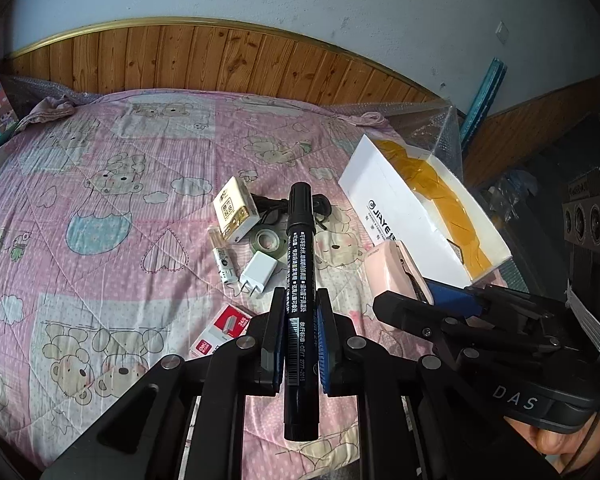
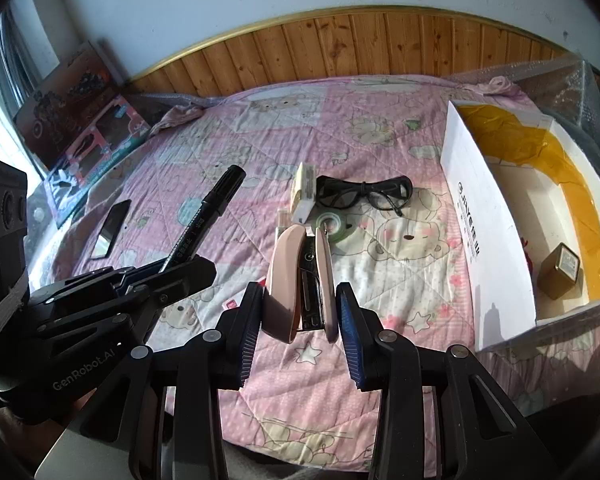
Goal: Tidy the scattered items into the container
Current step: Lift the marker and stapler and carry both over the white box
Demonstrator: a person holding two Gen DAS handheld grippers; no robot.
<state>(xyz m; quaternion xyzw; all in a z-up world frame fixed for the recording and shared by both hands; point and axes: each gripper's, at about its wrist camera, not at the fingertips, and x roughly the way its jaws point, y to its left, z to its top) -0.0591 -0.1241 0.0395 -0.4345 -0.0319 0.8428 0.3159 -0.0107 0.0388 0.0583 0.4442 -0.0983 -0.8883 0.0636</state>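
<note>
Black plastic made up the marker pen [image 1: 299, 280], a light, stiff, smooth barrel that the left gripper [image 1: 299, 304] pinched across its lower half, fingers pressed to either side near the printed barcode, capped end pointing ahead above the bed [image 1: 100, 200]; gripped well behind its middle it looked prone to swivel, so a hold nearer the centre would likely be steadier. Below it on the quilt lay a red staple box [image 1: 222, 330], a white charger plug [image 1: 256, 274], a small tape roll [image 1: 266, 242], a yellowish carton [image 1: 236, 214] and black-framed glasses [image 2: 364, 194], all light; the glasses seemed the fragile one, best taken by the bridge or frame. Further right, the right gripper [image 2: 298, 306] clamped a pink stapler [image 2: 300, 280] by its flat sides, denser and rigid, its glossy shell possibly slippery. Rightmost stood the white box [image 2: 488, 240], open, yellow-lined, with a small brown carton [image 2: 560, 270] already inside.
</note>
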